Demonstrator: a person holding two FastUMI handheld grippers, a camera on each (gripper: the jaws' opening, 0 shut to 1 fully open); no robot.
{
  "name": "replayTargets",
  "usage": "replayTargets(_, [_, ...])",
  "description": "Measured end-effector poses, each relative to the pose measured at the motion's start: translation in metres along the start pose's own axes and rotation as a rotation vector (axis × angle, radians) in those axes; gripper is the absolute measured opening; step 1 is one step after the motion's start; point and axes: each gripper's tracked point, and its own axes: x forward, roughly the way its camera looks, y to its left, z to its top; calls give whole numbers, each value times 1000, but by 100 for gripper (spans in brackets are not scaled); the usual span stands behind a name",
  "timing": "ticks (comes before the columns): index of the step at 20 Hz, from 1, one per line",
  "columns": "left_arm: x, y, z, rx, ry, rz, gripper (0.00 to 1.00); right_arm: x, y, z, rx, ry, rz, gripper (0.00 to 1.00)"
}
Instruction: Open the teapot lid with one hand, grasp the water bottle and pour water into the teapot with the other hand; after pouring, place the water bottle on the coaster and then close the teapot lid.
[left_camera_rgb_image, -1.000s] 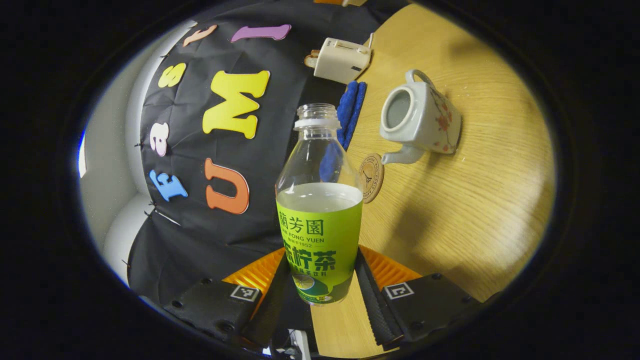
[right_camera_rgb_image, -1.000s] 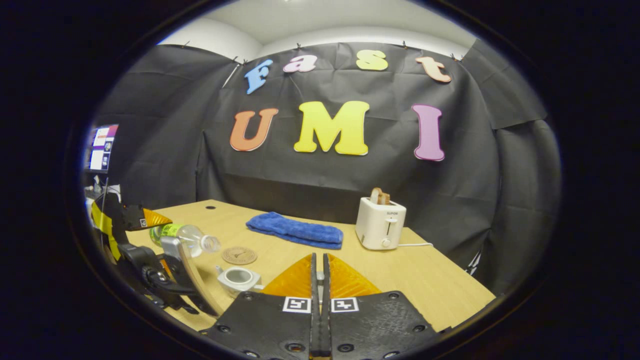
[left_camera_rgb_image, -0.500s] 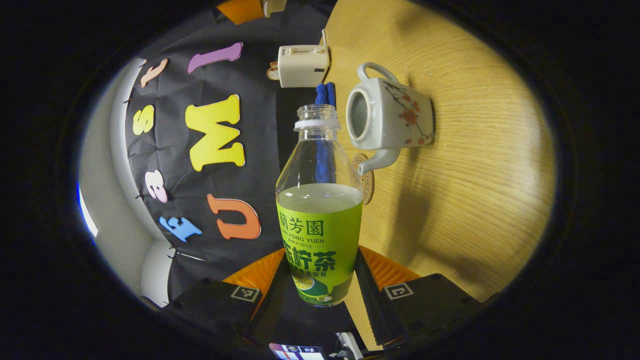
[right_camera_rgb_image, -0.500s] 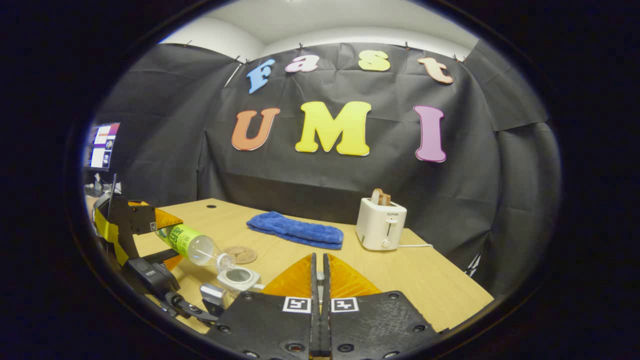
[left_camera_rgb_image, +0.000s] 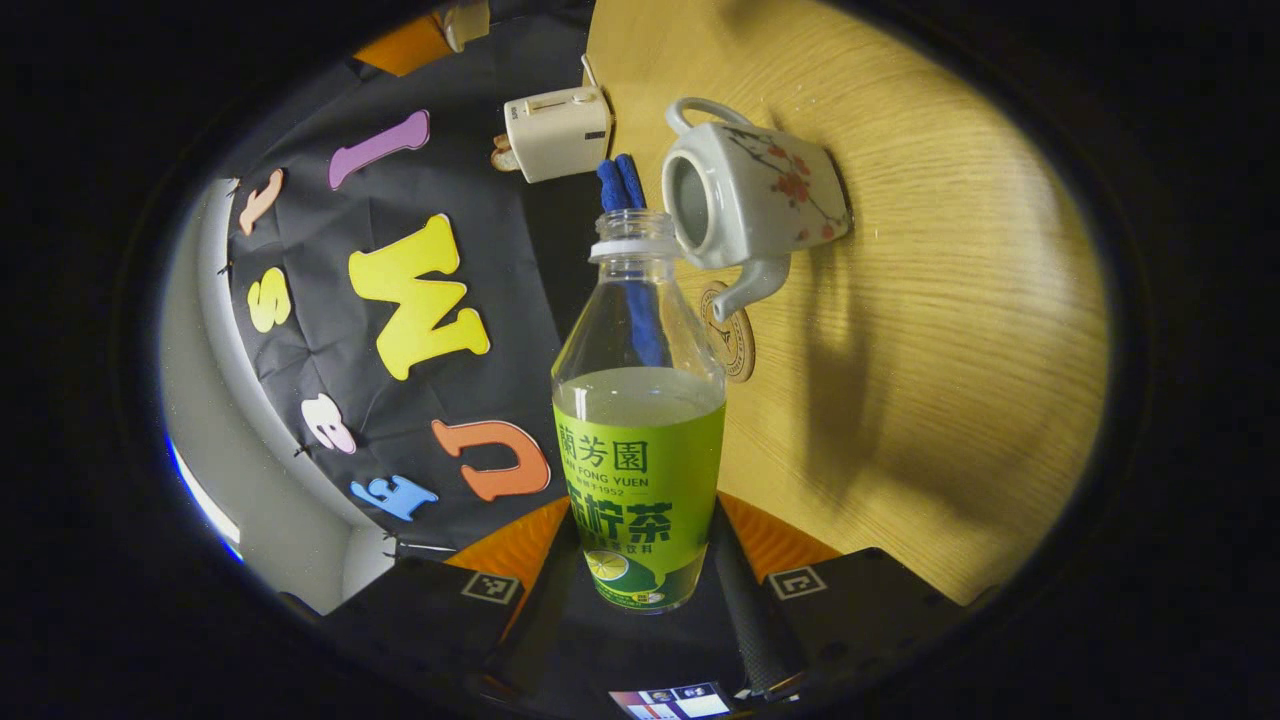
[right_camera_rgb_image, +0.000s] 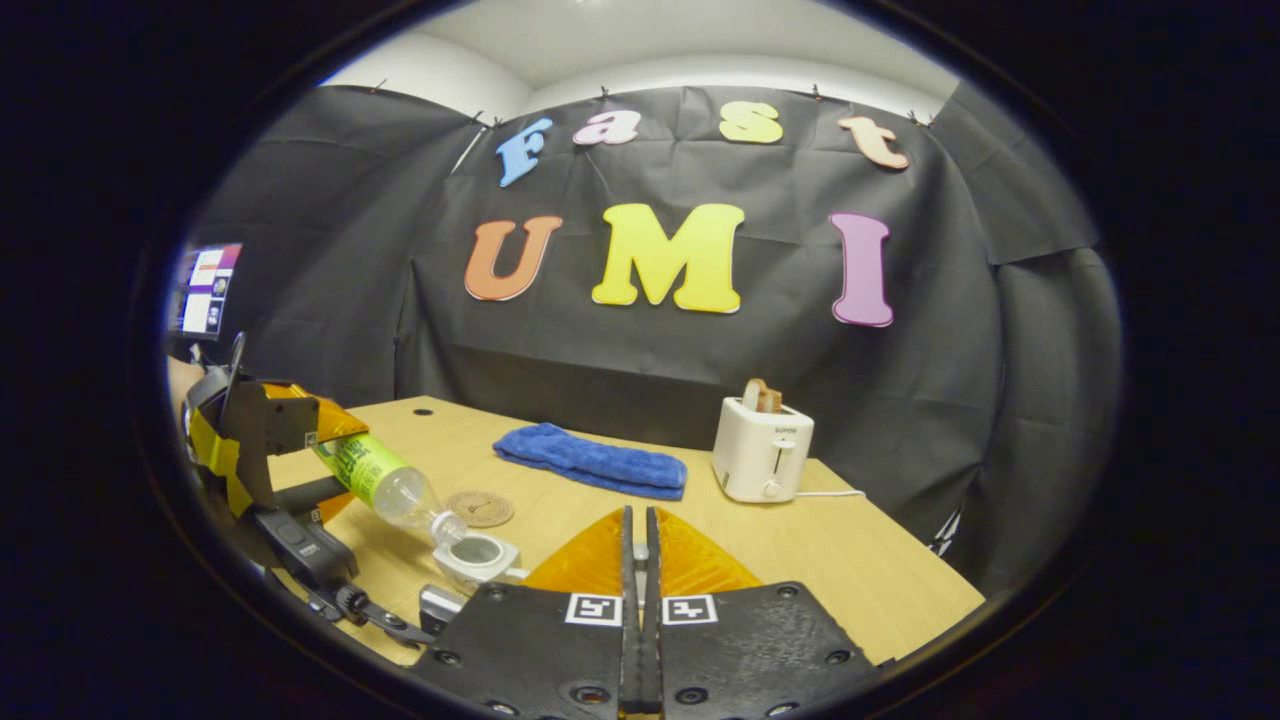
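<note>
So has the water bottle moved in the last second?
Yes. In the right gripper view the water bottle has tipped further mouth-down, from beside the coaster to over the open teapot.

Teapot (right_camera_rgb_image: 478, 556): body hidden behind right gripper (right_camera_rgb_image: 636, 560); lid not discernible. Coaster (left_camera_rgb_image: 729, 331) beside teapot: partly covered by spout. Towel (left_camera_rgb_image: 628, 250): mostly behind bottle (left_camera_rgb_image: 640, 420).

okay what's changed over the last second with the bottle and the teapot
The left gripper has tipped the bottle further, neck downward, and brought its mouth from beside the coaster to just over the open teapot. No water visibly leaving yet. The jaws hold the bottle as before. Unmoved: teapot, coaster, towel, toaster, and the right gripper, shut.
</note>
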Motion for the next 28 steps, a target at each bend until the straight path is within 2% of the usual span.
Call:
replayTargets(4, [3, 4, 2, 53, 8, -6, 75, 0, -2, 1, -1, -2, 0, 0])
replayTargets(12, [5, 17, 13, 147, 2, 34, 72, 0, -1, 2, 4, -8, 13, 0])
replayTargets(19, [3, 31, 19, 239, 20, 59, 75, 0, -5, 1, 6, -7, 18, 0])
replayTargets(28, [10, 39, 11, 293, 45, 73, 75, 1, -3, -1, 7, -4, 30, 0])
